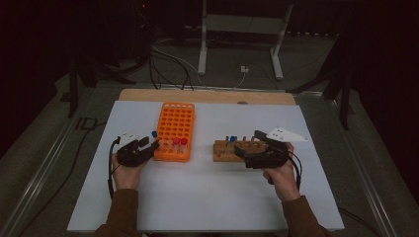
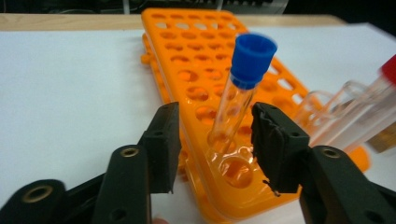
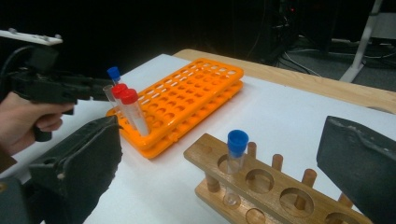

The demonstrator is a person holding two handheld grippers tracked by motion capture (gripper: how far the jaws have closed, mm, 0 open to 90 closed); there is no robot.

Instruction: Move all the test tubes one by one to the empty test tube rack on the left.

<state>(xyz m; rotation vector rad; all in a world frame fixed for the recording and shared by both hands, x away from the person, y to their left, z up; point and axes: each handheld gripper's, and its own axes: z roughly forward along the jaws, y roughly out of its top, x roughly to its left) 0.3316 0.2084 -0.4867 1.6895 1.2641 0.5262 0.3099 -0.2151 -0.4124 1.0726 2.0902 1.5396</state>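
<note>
Closest to the person, the left gripper (image 2: 212,140) has its two black jaws spread, with a clear blue-capped tube (image 2: 238,98) standing between them. The tube is seated in a hole at the near corner of the orange rack (image 2: 196,70) and leans a little toward the right-hand jaw; there is a plain gap on the left-hand side, and neither pad seems to press on the glass. In the high view this gripper (image 1: 148,144) sits at the rack's (image 1: 175,129) near left corner, its tips pointing across to the tube's blue cap (image 1: 154,134).

Just past that tube, along the same near row of the rack, stand two red-capped tubes (image 3: 127,109).

Off to the other side, the right gripper (image 1: 247,148) rests at the near side of a wooden rack (image 1: 232,149), well apart from the orange one. Its jaws are wide apart, with nothing between them. Just ahead of those jaws a second blue-capped tube (image 3: 235,161) stands upright in the wooden rack (image 3: 280,186), apart from both pads.

Beyond both racks the white tabletop (image 1: 237,116) runs back to a wooden edge strip (image 1: 207,96).
</note>
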